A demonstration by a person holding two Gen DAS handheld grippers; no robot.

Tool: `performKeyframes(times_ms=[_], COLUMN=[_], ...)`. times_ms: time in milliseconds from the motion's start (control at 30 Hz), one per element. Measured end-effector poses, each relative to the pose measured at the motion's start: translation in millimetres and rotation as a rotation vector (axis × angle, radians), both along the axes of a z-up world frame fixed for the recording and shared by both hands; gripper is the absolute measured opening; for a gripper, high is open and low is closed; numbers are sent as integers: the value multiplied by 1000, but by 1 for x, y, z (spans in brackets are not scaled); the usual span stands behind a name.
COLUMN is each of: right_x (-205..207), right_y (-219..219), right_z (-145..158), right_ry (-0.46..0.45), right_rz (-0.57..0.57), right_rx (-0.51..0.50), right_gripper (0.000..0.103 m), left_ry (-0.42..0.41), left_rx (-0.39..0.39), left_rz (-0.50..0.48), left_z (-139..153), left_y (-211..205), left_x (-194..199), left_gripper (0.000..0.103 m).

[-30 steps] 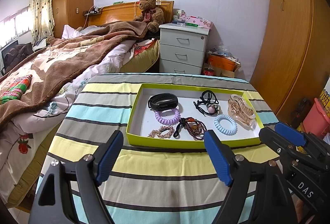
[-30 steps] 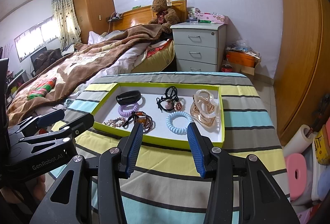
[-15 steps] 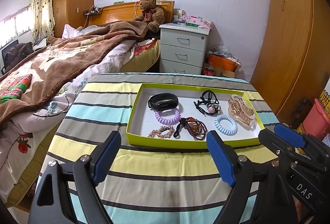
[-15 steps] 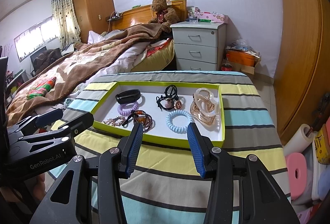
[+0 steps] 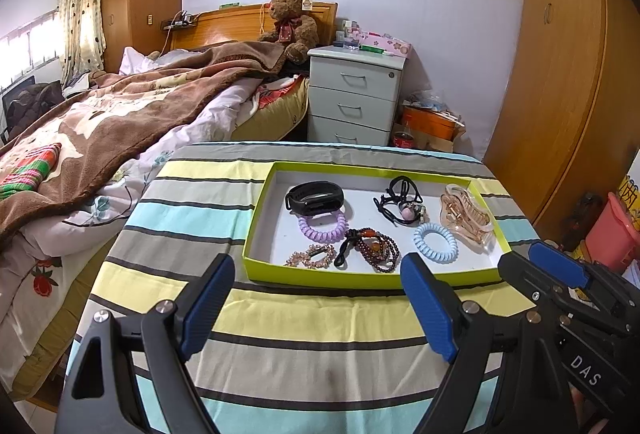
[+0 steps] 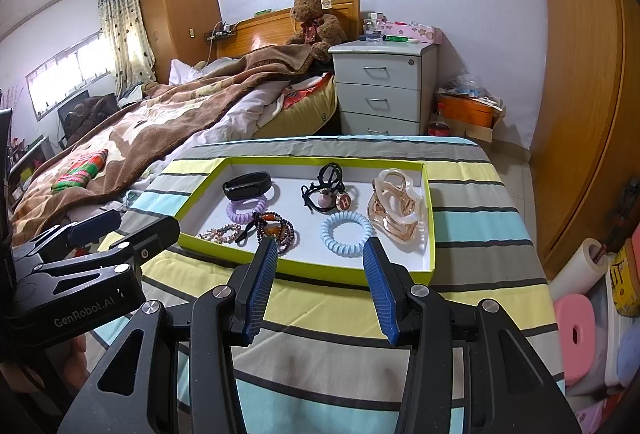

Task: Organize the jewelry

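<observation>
A lime-green tray [image 5: 360,280] [image 6: 304,267] lies on the striped table. In it are a black wristband [image 5: 315,197], a purple coil hair tie [image 5: 322,228], a blue coil hair tie [image 6: 346,228], black hair ties with charms [image 6: 326,190], a clear pink claw clip [image 6: 396,202], a dark beaded bracelet [image 5: 372,244] and a pale pink bead bracelet [image 5: 312,256]. My left gripper [image 5: 316,260] hangs open before the tray's front wall, holding nothing. My right gripper [image 6: 320,242] stands open over the tray's front wall, near the blue tie, also holding nothing.
The striped tablecloth [image 5: 304,318] runs bare between the tray and the near edge. A bed with a brown blanket [image 5: 120,122] borders the table's left side. A white nightstand [image 5: 356,94] stands behind, and a wooden wardrobe [image 5: 560,94] and stools [image 6: 576,338] are to the right.
The left gripper's jaws have spread slightly wider. Nothing else has moved.
</observation>
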State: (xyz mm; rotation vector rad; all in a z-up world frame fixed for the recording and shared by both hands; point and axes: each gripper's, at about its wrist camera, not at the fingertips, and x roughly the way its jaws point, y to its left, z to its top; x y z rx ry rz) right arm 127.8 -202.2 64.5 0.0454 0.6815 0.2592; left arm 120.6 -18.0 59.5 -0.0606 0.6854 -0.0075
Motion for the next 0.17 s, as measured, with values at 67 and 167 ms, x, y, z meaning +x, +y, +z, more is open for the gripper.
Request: performKeyframes(times_ms=[67, 167], right_x=[0, 0], right_y=[0, 0], right_z=[0, 0], right_ry=[1, 1], right_rz=[-1, 0], right_rx=[0, -1], right_gripper=[46, 46], left_ry=[-2, 0], left_rx=[1, 4], left_rz=[6, 2], left_z=[0, 0], left_y=[0, -2], left_x=[0, 0], left_gripper=[86, 86])
